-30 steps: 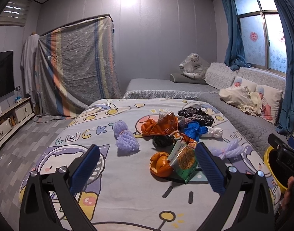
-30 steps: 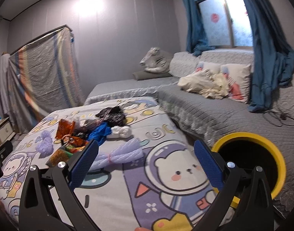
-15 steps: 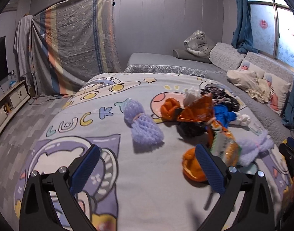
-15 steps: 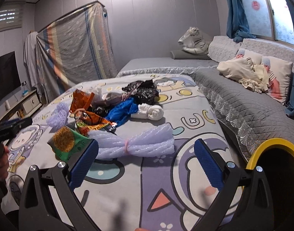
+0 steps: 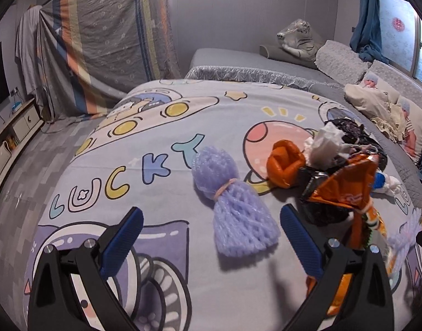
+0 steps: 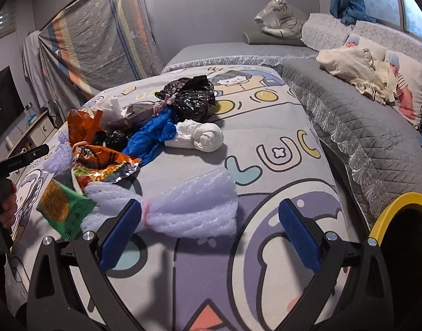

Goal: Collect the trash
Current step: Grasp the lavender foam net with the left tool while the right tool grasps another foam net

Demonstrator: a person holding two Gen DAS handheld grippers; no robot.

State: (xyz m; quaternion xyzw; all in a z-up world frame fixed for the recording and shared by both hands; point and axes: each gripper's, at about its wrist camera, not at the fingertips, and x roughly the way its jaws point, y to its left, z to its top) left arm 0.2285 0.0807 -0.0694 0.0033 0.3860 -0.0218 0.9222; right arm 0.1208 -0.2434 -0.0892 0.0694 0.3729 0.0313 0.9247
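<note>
Trash lies in a heap on the cartoon-print bed sheet (image 5: 155,115). In the left wrist view a lilac foam net (image 5: 235,212) tied in the middle lies just ahead of my open left gripper (image 5: 209,235), its near end between the blue fingers. Beside it sit an orange bag (image 5: 285,164) and an orange snack wrapper (image 5: 346,184). In the right wrist view a second lilac foam net (image 6: 180,207) lies between the fingers of my open right gripper (image 6: 209,233). Behind it are a white wad (image 6: 199,138), a blue bag (image 6: 153,138), a black bag (image 6: 190,98) and a green packet (image 6: 63,208).
A yellow-rimmed bin (image 6: 401,220) stands at the bed's right edge. A grey quilted sofa (image 6: 362,121) with pillows runs along the right. A draped striped cloth (image 5: 106,41) and a TV cabinet (image 5: 12,129) stand at the left. A hand (image 6: 6,207) holds the other gripper.
Both grippers have moved forward and lower toward the bed. The left has closed in on the tied lilac net; the right now straddles the other lilac net. Both stay open.
</note>
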